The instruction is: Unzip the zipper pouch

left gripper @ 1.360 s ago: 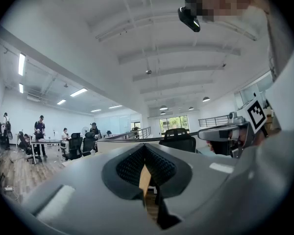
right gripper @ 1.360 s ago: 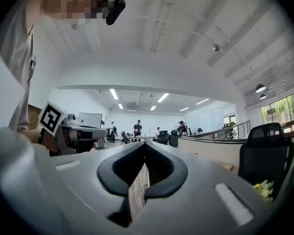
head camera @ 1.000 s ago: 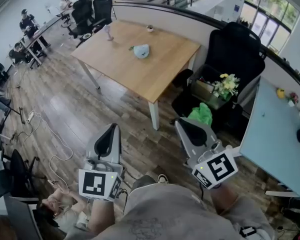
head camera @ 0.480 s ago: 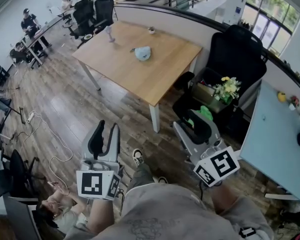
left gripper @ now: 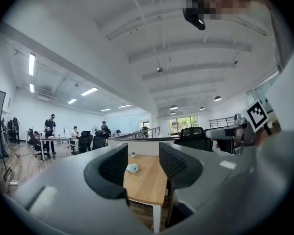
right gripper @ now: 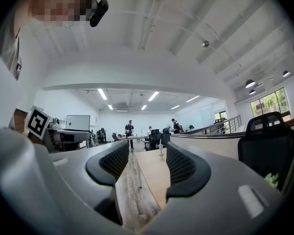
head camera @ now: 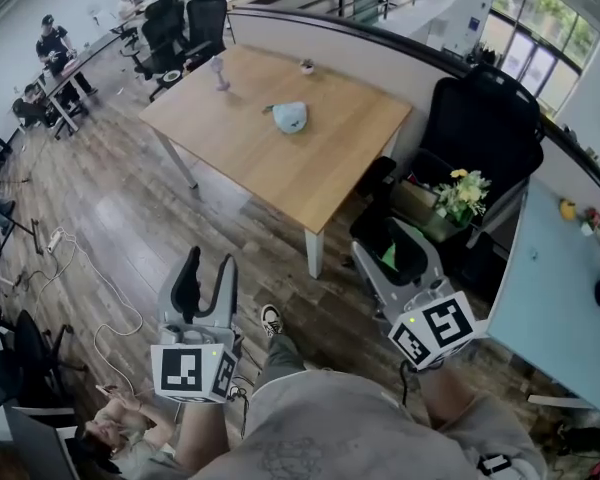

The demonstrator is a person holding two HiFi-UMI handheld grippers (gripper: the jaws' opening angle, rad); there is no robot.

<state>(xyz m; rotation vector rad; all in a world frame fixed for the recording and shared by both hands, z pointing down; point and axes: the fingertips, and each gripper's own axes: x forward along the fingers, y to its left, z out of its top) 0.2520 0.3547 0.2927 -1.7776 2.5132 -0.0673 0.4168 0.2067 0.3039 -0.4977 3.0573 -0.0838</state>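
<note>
Jaws newly apart: left hand-held gripper (head camera: 205, 273), right one (head camera: 393, 255)

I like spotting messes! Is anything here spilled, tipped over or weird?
Nothing stands out. The pouch sits near the middle of the table, and nothing looks spilled, tipped or broken.

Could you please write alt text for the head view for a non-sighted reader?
Seen from above, a person holds the left gripper and right gripper over a wood floor, short of a wooden table where a pale blue zipper pouch lies. Both pairs of jaws have just been opening, with nothing between them.
</note>
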